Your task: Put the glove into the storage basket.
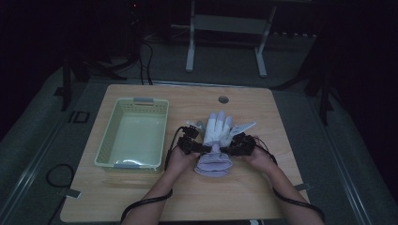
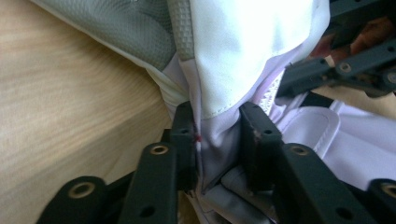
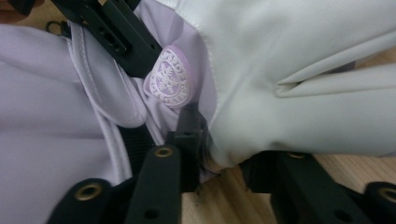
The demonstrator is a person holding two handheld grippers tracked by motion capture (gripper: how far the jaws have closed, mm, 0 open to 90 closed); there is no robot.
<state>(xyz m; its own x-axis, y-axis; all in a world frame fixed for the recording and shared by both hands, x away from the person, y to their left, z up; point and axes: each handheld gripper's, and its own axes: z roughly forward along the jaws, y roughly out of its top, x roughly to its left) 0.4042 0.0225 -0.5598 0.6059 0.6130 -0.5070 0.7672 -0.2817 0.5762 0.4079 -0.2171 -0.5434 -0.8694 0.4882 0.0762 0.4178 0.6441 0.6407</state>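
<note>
A: Where is the glove [image 1: 217, 140] lying?
B: It is lying on the worktop [image 1: 141, 197] between both tools, right of one pale basket [image 1: 133, 133].
A: Are they gripping it?
B: The left tool [image 2: 217, 140] is pinching its cuff fabric; the right tool [image 3: 219, 149] is clamping the opposite edge.
A: How is it looking?
B: One glove, white with lilac cuff and a round badge.

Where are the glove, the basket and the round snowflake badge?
glove [image 1: 217, 136], high view, on the white back of the hand.
basket [image 1: 109, 140], high view, on its left wall.
snowflake badge [image 3: 172, 77], right gripper view, on the middle of the badge.
</note>
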